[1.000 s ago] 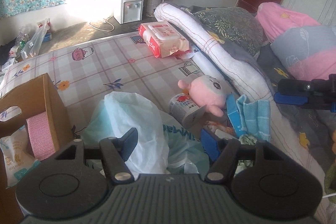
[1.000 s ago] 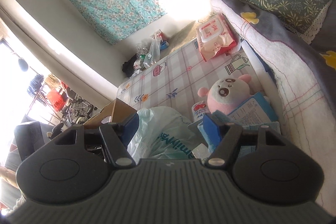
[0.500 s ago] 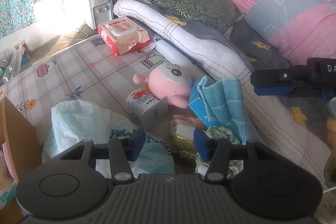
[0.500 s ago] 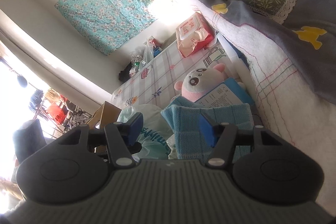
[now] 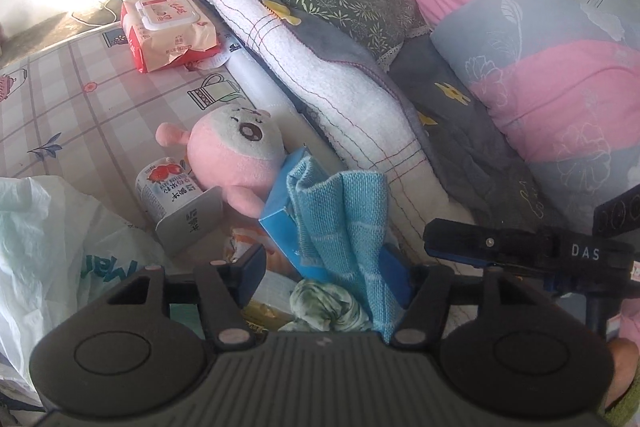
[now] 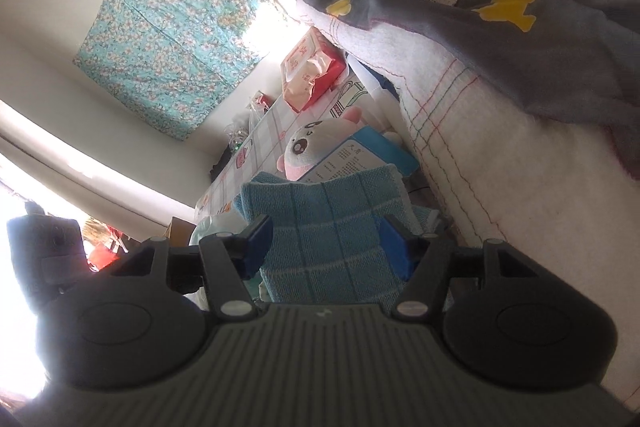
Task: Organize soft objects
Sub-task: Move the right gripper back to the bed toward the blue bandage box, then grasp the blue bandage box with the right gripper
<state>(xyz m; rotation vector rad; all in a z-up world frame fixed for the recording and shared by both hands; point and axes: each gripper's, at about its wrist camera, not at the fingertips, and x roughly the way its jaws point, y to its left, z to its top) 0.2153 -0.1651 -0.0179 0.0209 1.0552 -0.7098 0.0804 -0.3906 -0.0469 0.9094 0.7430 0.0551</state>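
Blue checked terry cloth [image 6: 328,239] lies draped over a blue box on the bed, between our right gripper [image 6: 326,247] fingers, not yet pinched; right nearer. Left gripper [image 5: 332,277] fingers opening, w/ nothing gripped.

The towel [image 5: 340,211] lies on the box [image 5: 288,227], near us. The plush toy [image 5: 236,151] sits just behind it. The wipes pack [image 5: 168,27] lies far off. Blankets [image 5: 320,67] are piled on the right.
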